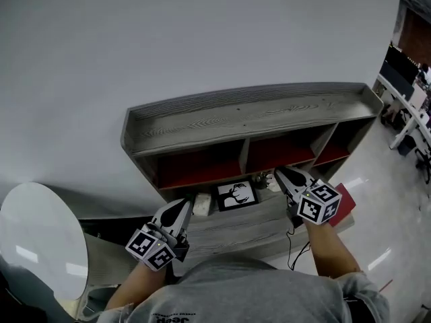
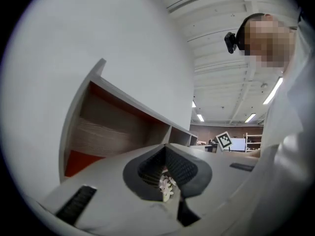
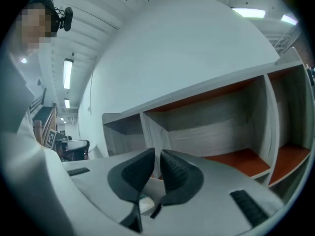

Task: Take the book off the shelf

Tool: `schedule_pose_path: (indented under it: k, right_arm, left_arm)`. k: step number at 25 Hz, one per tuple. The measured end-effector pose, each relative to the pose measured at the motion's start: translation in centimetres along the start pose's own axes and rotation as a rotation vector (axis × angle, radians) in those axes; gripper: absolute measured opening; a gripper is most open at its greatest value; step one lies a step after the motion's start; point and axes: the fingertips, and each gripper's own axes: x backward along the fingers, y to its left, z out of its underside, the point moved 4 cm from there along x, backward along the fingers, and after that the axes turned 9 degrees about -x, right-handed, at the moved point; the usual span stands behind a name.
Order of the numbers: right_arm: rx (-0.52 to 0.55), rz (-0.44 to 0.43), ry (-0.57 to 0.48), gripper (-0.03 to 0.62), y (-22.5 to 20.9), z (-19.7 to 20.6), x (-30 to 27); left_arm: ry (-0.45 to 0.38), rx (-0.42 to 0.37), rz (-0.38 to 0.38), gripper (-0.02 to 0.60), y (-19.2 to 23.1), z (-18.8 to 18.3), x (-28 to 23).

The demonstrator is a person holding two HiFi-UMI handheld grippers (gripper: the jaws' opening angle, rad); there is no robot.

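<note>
Shelf stands vs white wall: grey wood top, 3 red-lined compartments, none showing anything inside in head view or either gripper view. Just below/in front is a grey wood table w/ a framed b&w picture, a small plant and a white block.

Book: not clearly identifiable. Only candidate is a flat red thing at the table's R end, partly behind the R gripper's marker cube; can't tell if it's the book.

Left gripper at table's L front, aimed toward shelf. Jaws together, tips touching, nothing clamped; white flowers show through the hollow behind the tips.

Right gripper near the plant, under the middle/R compartments. Jaws almost together, thin slit between, nothing in it.

White round top at far L.
</note>
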Motion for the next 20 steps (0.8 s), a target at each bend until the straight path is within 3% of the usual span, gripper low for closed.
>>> schedule_pose_path:
  k: [3,13,20]
  right_arm:
    - [0.012,-0.037,-0.005,-0.01,2.8,0.2,-1.4]
    - [0.011,-0.163,0.016,-0.005,10.4,3.3,-6.0]
    - [0.005,-0.23,0.045,0.0,13.8,6.2,-8.7]
  left_arm:
    - [-0.008,0.001,-0.026,0.009,1.6,-0.5,2.2]
    - [-0.015,-0.002,-0.098,0.009,6.0,-1.0,7.7]
    - [0.003,-0.011,-0.089,0.009,7.2,-0.9,9.3]
